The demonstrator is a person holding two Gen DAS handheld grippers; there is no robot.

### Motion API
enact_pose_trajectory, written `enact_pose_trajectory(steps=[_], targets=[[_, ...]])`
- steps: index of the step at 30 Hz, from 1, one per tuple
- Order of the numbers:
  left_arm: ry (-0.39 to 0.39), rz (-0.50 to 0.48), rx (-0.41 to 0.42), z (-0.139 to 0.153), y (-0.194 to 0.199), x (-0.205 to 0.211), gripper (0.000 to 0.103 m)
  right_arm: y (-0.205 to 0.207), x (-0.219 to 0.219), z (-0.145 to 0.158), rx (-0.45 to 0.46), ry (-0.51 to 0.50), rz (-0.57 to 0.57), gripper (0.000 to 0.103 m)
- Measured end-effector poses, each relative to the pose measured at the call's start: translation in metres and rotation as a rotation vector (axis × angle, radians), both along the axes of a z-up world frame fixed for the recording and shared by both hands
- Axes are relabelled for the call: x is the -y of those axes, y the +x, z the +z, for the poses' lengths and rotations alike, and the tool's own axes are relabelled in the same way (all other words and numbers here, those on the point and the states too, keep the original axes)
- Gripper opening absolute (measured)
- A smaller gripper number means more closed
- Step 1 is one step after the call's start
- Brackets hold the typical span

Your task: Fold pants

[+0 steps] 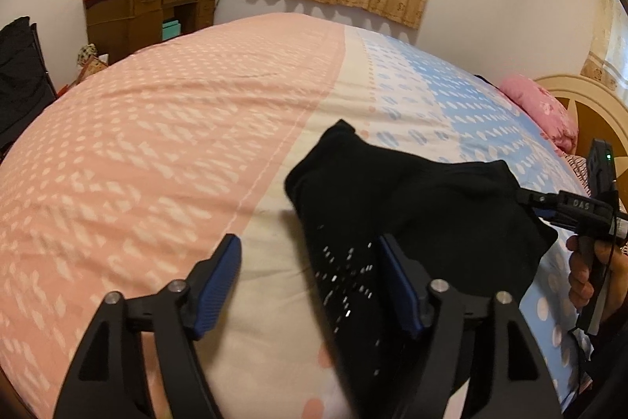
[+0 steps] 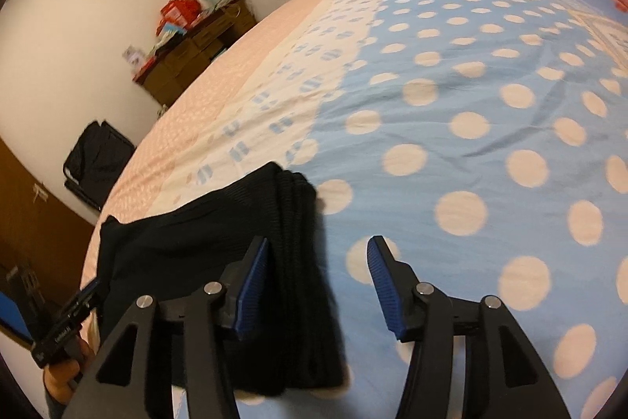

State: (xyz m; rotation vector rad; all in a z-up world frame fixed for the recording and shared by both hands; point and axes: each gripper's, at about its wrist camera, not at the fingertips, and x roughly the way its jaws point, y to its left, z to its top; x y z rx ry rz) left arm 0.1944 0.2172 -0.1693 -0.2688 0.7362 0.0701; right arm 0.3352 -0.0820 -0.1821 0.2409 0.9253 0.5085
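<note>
Left wrist view: black pants (image 1: 412, 207) in a folded, layered bundle.

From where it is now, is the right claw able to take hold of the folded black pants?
Probably yes. The right claw is open and sits right at the edge of the folded black pants on the bedspread. Its left finger is already over the cloth, and nothing lies between them.

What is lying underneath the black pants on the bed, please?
The black pants rest directly on the bedspread, straddling its cream stripe and blue dotted part. Whatever lies beneath the folded layers is hidden. Both the left gripper and right gripper are open.
</note>
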Motion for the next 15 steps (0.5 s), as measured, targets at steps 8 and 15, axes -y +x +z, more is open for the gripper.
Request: enact_pose_trajectory(steps=[8, 15], targets=[[0.015, 0.059, -0.004, 0.006, -0.030, 0.002, 0.083, -0.044, 0.028, 0.026, 0.085, -0.113, -0.158, 0.055], [0.096, 0.050, 0.136, 0.055, -0.059, 0.023, 0.097, -0.127, 0.010, 0.083, 0.325, -0.160, -0.080, 0.067]])
